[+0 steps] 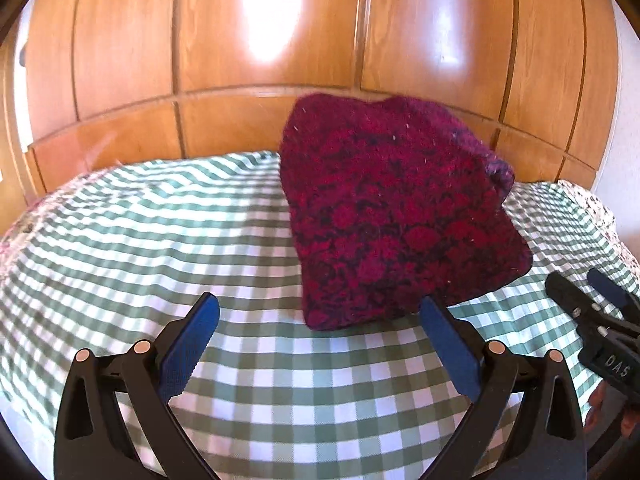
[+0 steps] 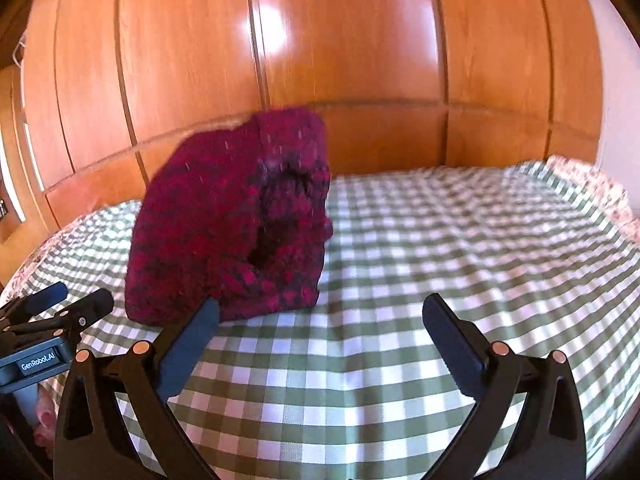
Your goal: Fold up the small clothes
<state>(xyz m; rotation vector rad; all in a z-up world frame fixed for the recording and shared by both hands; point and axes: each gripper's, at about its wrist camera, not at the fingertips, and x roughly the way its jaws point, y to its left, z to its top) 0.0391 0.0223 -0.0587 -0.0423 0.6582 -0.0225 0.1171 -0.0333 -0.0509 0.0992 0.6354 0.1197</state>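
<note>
A dark red and black knitted garment is in mid-air or tumbling just above the green checked bedspread, blurred by motion; neither gripper holds it. In the right wrist view the garment shows a dark opening. My left gripper is open and empty, just in front of and left of the garment. My right gripper is open and empty, to the garment's right. The right gripper also shows at the right edge of the left wrist view; the left gripper shows at the left edge of the right wrist view.
The bed is covered by the checked spread, with a floral cover at the edges. Glossy wooden wardrobe panels stand right behind the bed.
</note>
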